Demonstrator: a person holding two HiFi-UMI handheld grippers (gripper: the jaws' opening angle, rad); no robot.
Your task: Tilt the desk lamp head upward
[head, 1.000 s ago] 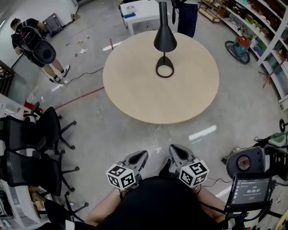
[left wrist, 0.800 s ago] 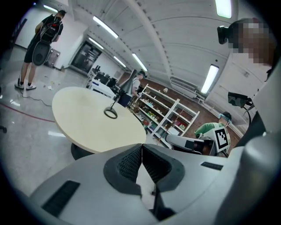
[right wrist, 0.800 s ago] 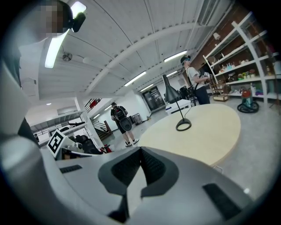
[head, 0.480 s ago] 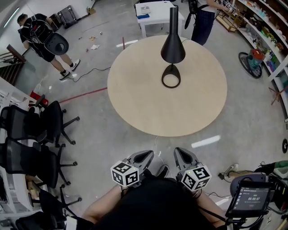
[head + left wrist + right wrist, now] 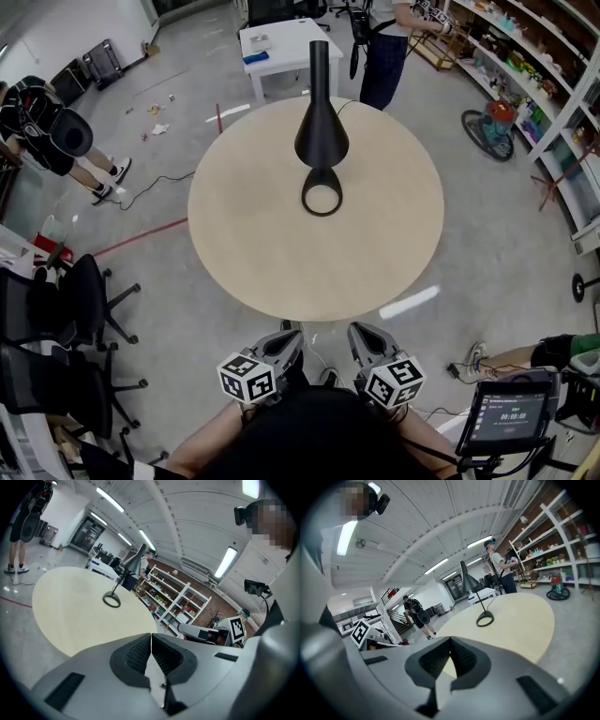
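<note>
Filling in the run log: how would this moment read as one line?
stage: before reach | left gripper: jaws shut, empty | right gripper: jaws shut, empty | desk lamp: untouched on round table

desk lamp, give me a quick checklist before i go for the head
1. Stance: ok, lamp upright, ring base flat on table.
2. Aim: ok, lamp head points down, untilted.
3. Grip: not ok, left gripper shut, empty.
4. Grip: not ok, right gripper shut, empty.
5. Reach: not ok, both short of the table's near edge.
</note>
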